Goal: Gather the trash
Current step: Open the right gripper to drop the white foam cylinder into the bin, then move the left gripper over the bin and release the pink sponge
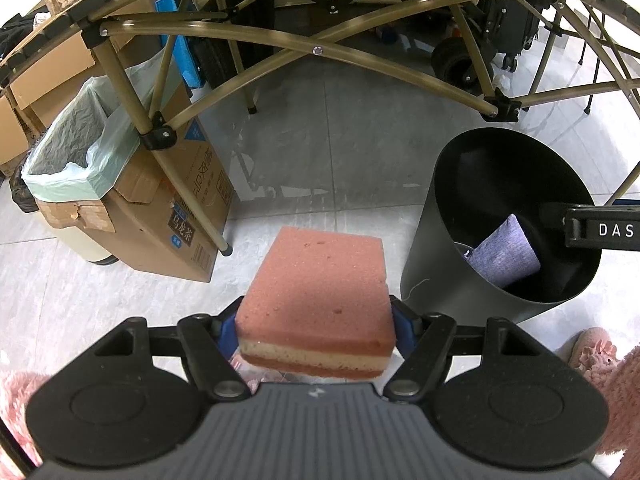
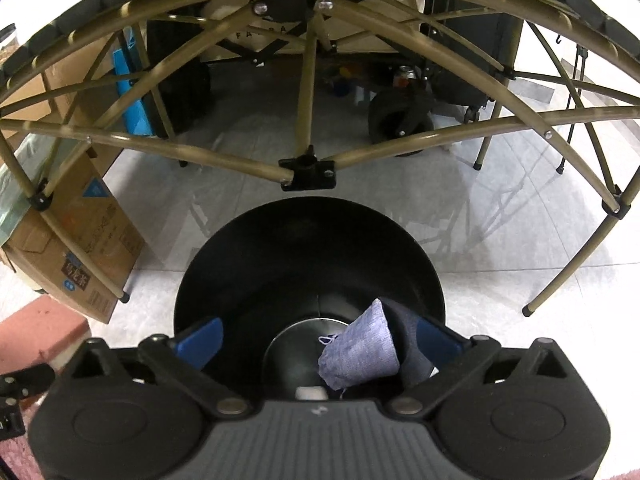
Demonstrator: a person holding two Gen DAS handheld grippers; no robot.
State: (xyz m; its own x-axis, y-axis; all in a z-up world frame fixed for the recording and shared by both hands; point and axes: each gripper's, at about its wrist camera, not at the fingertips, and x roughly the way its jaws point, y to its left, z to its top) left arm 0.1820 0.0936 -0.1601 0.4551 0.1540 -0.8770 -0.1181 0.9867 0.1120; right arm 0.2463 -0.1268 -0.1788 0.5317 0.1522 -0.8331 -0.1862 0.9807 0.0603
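Floor (image 1: 340,128) of pale tile spreads under a folding worktop frame (image 1: 280,40) of tan tubes, and the work goes on below that frame. To the left stands a cardboard box (image 1: 176,216) with a bag-lined bin (image 1: 68,160) just beside it. To the right, on the tile, sits the black bin (image 1: 480,248), its mouth open upward.

Inside that black bin lies a small purple cloth pouch (image 2: 360,352), leaning against the wall near the bottom. Right tongs (image 2: 320,340) hang directly over the bin's mouth with the blue fingers (image 2: 200,340) spread wide and nothing between them, so I judge that drop is finished.

Left tongs (image 1: 316,328) are clamped on a pink sponge (image 1: 320,280), pinching it near its back end, so most of the block sticks out forward. The sponge is in the air above the tile, left of the black bin and clear of its rim.

So the step in hand looks like carrying the sponge to the bin. The next move calls for swinging the left tongs rightward until the sponge is over the bin's mouth, then letting go. The right tongs crowd that opening and would do well to pull away first.
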